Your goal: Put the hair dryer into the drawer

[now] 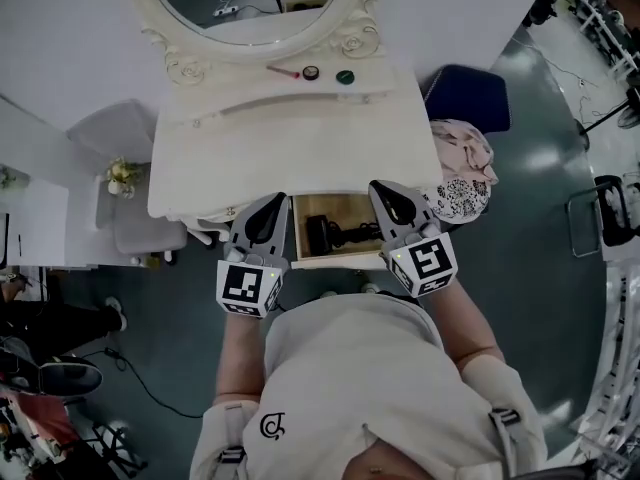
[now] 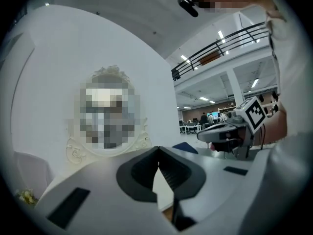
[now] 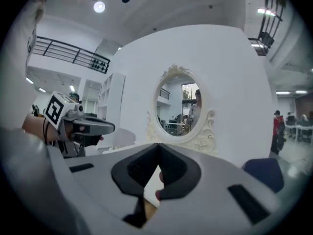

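The black hair dryer [image 1: 335, 234] lies inside the open wooden drawer [image 1: 301, 230] at the front of the cream dressing table [image 1: 300, 148]. My left gripper [image 1: 269, 202] hovers above the drawer's left edge, jaws shut and empty. My right gripper [image 1: 386, 192] hovers over the drawer's right edge, also shut with nothing held. In the left gripper view the left gripper [image 2: 158, 152] has its jaw tips meeting, and the right gripper [image 2: 230, 131] shows off to the side. In the right gripper view the right gripper [image 3: 159, 150] is closed, and the left gripper [image 3: 83, 126] shows at the left.
An oval mirror [image 1: 255, 8] stands at the back of the table. A red stick [image 1: 283, 71], a dark round compact [image 1: 311, 72] and a green lid [image 1: 345, 76] lie near it. A blue chair [image 1: 470, 93] with patterned cloth [image 1: 462, 168] stands at the right, a white stool [image 1: 130, 168] at the left.
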`<control>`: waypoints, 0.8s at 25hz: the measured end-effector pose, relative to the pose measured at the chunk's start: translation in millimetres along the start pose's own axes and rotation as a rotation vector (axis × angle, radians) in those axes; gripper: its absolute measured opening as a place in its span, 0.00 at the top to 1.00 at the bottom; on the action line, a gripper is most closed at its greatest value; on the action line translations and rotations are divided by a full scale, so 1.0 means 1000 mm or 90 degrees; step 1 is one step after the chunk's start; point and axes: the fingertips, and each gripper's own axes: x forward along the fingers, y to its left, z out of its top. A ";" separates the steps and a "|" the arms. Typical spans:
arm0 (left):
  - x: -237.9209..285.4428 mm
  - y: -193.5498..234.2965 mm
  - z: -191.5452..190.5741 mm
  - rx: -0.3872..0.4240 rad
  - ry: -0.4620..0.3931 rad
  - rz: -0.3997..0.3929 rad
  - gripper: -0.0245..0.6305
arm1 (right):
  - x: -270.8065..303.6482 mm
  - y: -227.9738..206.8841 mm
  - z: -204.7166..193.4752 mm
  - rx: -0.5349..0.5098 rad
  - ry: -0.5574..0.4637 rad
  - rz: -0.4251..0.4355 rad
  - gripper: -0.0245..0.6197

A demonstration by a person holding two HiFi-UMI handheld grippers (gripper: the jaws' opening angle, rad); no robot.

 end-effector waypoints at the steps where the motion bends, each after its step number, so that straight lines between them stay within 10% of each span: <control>1: 0.001 0.000 0.004 0.001 -0.008 0.000 0.94 | -0.004 -0.005 0.004 0.019 -0.014 -0.010 0.95; 20: 0.017 -0.007 0.020 -0.025 -0.020 -0.005 0.94 | -0.023 -0.036 0.009 0.059 -0.049 -0.044 0.96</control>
